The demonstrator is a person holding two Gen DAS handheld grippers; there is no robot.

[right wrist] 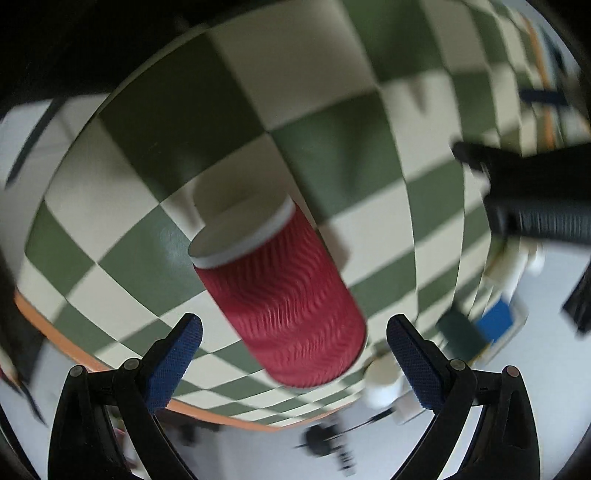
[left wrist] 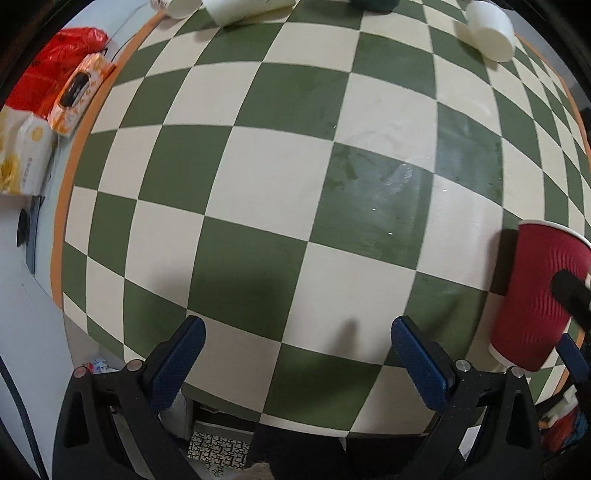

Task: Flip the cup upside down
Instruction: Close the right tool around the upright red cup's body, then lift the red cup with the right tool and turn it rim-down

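Note:
A red ribbed paper cup [right wrist: 280, 295] with a white rim shows between the open fingers of my right gripper [right wrist: 293, 328]; its rim points away from the camera, toward the checkered table [right wrist: 332, 155]. The pads do not touch it and the view is blurred. In the left wrist view the same cup [left wrist: 535, 295] stands at the right edge with its rim at the top of the picture, and a dark finger of the right gripper lies across it. My left gripper [left wrist: 299, 328] is open and empty over the table's near edge.
The green and cream checkered table [left wrist: 258, 166] has an orange border. White cups [left wrist: 487, 29] lie at its far side. An orange wipes pack [left wrist: 81, 92] and a red bag [left wrist: 55, 59] sit at the left. The left gripper's dark body [right wrist: 535, 192] shows at the right.

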